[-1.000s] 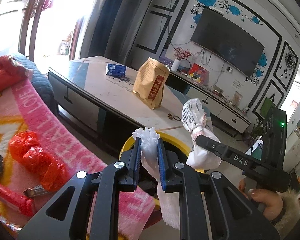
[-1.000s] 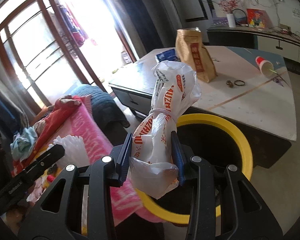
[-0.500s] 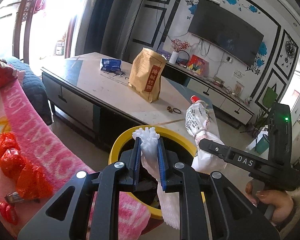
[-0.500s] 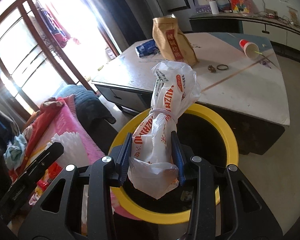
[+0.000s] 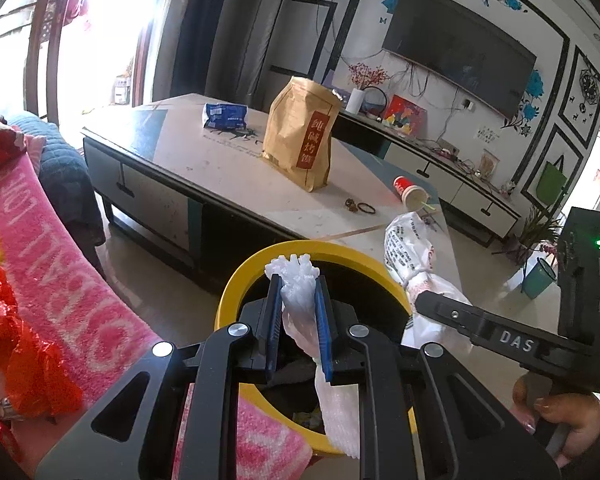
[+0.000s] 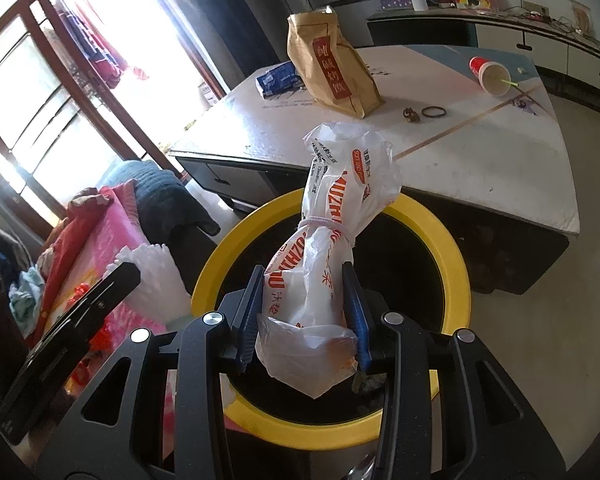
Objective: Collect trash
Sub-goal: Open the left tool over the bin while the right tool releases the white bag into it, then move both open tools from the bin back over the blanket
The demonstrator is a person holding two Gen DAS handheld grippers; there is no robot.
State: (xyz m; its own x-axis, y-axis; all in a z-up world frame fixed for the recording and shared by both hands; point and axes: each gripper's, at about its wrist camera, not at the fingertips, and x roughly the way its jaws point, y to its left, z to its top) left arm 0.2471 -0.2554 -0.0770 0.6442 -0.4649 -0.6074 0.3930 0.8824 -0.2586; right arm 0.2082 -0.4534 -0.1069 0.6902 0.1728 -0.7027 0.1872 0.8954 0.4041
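My left gripper point(image 5: 298, 292) is shut on a white foam wrap point(image 5: 300, 312) and holds it above a round bin with a yellow rim point(image 5: 236, 292). My right gripper point(image 6: 304, 280) is shut on a tied white plastic bag with red print point(image 6: 332, 220), held over the same bin's yellow rim point(image 6: 456, 264). The bag also shows in the left wrist view point(image 5: 412, 248), to the right of the bin. The foam wrap shows at the left in the right wrist view point(image 6: 148, 276). The bin's inside is dark with some scraps at the bottom.
A low table point(image 5: 220, 160) stands behind the bin with a brown paper bag point(image 5: 300, 136), a blue packet point(image 5: 225, 115), a tipped red paper cup point(image 5: 408, 192) and hair ties point(image 5: 360, 207). A pink blanket point(image 5: 52, 264) with red plastic point(image 5: 16, 352) lies on the left.
Both grippers have moved closer to the bin and now sit more directly above its opening. Each keeps its hold on its item.
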